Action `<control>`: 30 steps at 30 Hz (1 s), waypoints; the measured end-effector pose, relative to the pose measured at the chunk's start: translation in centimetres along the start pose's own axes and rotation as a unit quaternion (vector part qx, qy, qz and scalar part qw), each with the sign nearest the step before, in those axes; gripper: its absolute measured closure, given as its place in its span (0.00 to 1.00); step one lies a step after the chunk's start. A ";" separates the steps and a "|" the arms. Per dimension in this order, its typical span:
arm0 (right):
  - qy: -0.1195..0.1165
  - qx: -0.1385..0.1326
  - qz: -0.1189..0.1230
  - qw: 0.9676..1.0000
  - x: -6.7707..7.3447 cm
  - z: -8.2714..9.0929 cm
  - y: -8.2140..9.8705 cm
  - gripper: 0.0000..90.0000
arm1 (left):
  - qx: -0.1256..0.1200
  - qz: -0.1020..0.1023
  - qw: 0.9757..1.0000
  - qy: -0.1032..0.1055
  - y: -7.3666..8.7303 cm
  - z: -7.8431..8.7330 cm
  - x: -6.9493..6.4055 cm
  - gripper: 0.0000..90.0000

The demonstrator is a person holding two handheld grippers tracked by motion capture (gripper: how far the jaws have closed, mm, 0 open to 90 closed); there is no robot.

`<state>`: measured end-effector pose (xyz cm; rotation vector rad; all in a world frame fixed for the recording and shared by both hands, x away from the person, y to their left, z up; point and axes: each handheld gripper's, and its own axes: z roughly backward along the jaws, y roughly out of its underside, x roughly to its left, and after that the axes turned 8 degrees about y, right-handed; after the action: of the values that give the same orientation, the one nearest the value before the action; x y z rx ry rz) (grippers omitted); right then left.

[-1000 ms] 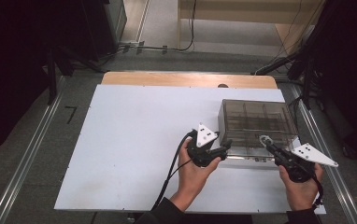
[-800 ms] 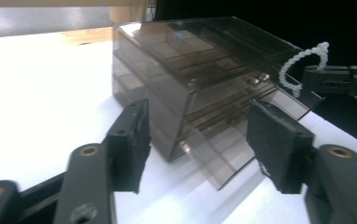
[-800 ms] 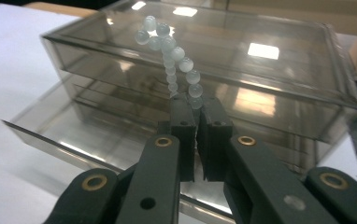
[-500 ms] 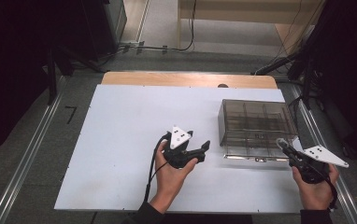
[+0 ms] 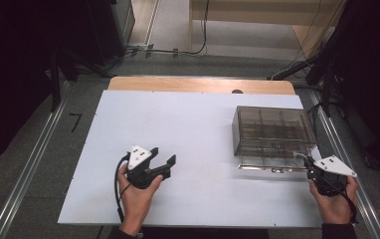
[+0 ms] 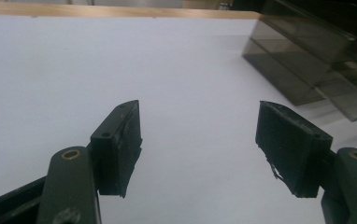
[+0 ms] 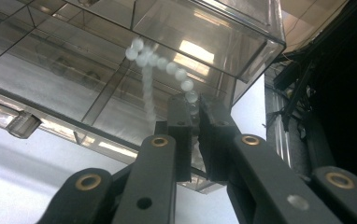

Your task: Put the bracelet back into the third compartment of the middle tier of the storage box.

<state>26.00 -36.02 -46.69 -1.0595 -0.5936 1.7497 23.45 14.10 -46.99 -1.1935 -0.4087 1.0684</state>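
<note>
A white desk [image 5: 188, 149] carries a clear plastic organizer box [image 5: 272, 134] with inner compartments, set toward its far right side. Since the earlier frames the box keeps its place, while the left gripper [image 5: 163, 158] has moved away from the box's near left corner to the open middle-left of the desk. Its jaws have been opening and now stand wide, with nothing but bare desk between them, as the left gripper view [image 6: 200, 140] confirms. The right gripper [image 5: 307, 160] has drawn back slightly toward the desk's near right edge and sits just off the box's near right corner. In the right gripper view [image 7: 196, 116] its jaws are nearly closed, pinching a string of small pale beads [image 7: 167, 65] that arcs up in front of the box's clear wall [image 7: 74, 84]. The beads are blurred, and their strand is too small to make out from the high view. Both forearms are cut off at the bottom edge.
</note>
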 end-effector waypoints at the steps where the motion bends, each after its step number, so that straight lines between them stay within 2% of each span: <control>1: 0.003 0.003 0.000 1.000 0.1 -0.1 0.0 0.88 | -0.002 0.002 1.000 -0.007 0.1 0.5 0.6 0.35; 9: -0.007 -0.004 -0.021 1.000 -0.2 -0.1 0.2 0.74 | -0.018 0.026 0.998 -0.054 0.8 4.0 4.0 0.34; 12: -0.019 -0.009 -0.035 0.999 -0.4 -0.1 0.3 0.67 | -0.017 0.028 0.997 -0.072 1.3 4.7 5.0 0.32; 14: -0.036 -0.010 -0.046 0.998 -0.6 -0.1 0.3 0.64 | -0.020 0.034 0.996 -0.080 1.5 5.1 5.5 0.32; 17: -0.072 -0.013 -0.083 0.994 -1.1 -0.1 0.5 0.59 | -0.019 0.038 0.995 -0.086 1.7 5.5 6.0 0.32; 19: -0.095 -0.020 -0.116 0.989 -1.6 0.0 0.6 0.55 | -0.017 0.039 0.995 -0.088 1.9 5.6 6.3 0.32; 21: -0.105 -0.027 -0.138 0.985 -2.1 0.1 0.8 0.51 | -0.016 0.041 0.995 -0.091 2.0 5.7 6.5 0.31; 28: -0.125 -0.040 -0.177 0.975 -3.0 0.8 2.1 0.38 | -0.020 0.049 0.993 -0.103 2.2 6.3 7.4 0.29; 30: -0.127 -0.039 -0.180 0.974 -3.1 1.1 2.4 0.35 | -0.020 0.051 0.993 -0.105 2.3 6.5 7.6 0.28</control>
<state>24.37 -39.80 -46.79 -0.7270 -0.9601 1.5568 21.21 23.93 -48.63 -1.1514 -0.5392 1.2866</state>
